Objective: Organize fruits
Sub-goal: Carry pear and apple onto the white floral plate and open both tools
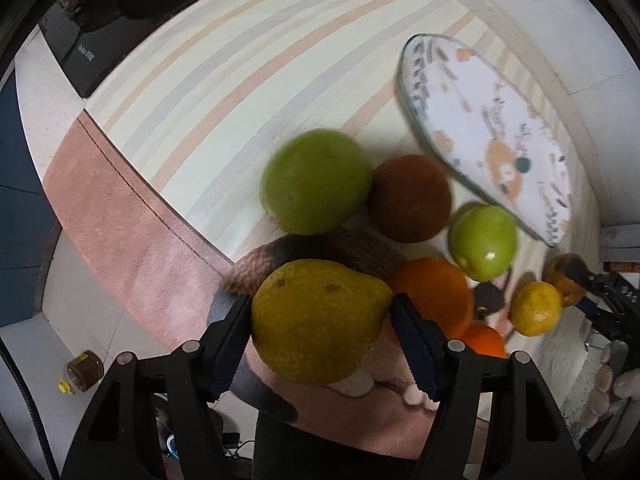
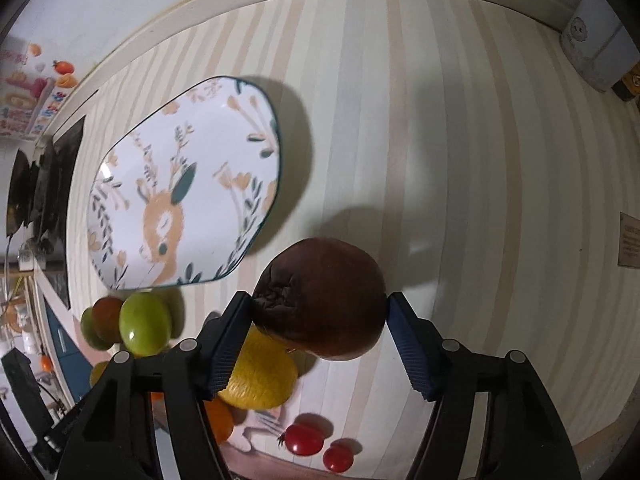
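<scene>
Left wrist view: the left gripper (image 1: 322,334) clamps a yellow-green pear-shaped fruit (image 1: 320,320) between its two pads, above the striped table (image 1: 192,92). Beyond it lie a large green fruit (image 1: 316,180), a brown round fruit (image 1: 408,198), a small green apple (image 1: 482,242), an orange (image 1: 434,296) and a small yellow citrus (image 1: 536,308); the deer-patterned plate (image 1: 480,120) sits farther right. Right wrist view: the right gripper (image 2: 320,318) grips a dark brown fruit (image 2: 324,300) on both sides, just right of the plate, with a yellow fruit (image 2: 260,376) and two red tomatoes (image 2: 304,438) nearer the camera.
</scene>
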`<state>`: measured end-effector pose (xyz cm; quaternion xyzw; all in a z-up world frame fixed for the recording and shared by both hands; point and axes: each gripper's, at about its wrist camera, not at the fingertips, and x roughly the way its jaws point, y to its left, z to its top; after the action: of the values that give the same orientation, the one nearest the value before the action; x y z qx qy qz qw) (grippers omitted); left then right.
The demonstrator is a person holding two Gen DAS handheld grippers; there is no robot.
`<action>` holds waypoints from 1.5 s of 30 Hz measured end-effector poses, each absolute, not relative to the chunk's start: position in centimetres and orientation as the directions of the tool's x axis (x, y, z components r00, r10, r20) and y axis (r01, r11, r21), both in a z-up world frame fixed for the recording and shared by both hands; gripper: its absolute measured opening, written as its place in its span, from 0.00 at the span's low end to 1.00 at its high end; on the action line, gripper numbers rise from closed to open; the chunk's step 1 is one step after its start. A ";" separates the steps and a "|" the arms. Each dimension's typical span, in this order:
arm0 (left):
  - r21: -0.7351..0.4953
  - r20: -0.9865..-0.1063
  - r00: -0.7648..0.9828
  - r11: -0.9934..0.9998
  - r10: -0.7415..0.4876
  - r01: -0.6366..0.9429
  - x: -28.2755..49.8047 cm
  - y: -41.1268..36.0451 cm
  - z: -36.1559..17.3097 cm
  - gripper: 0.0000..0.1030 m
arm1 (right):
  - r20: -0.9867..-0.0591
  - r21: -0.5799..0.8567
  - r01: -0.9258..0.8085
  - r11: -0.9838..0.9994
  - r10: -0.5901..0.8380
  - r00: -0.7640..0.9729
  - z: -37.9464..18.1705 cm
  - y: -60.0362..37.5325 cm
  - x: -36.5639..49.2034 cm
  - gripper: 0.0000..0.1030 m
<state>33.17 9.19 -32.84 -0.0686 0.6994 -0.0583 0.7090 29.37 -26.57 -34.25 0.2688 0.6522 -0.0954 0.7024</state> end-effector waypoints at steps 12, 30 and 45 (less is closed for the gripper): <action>-0.289 -0.936 0.164 0.945 -0.313 0.155 39.9 2.1 -23.1 0.66 | -0.921 0.371 0.356 0.858 0.290 0.260 -28.1 -24.1 33.3 0.69; -0.376 -0.920 -0.159 0.921 -0.359 0.099 52.2 -5.7 -33.3 0.66 | -0.948 0.312 0.209 0.927 0.292 0.124 -34.1 -21.4 45.1 0.69; -0.331 -0.938 -0.135 0.940 -0.319 0.077 52.7 -4.8 -32.6 0.85 | -0.951 0.309 0.223 0.924 0.299 0.080 -33.3 -21.3 45.9 0.89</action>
<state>52.66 -4.81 -32.59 -0.0822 0.7380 -0.1517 0.6524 45.94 -21.32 -33.32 0.1925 0.6776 0.0267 0.7092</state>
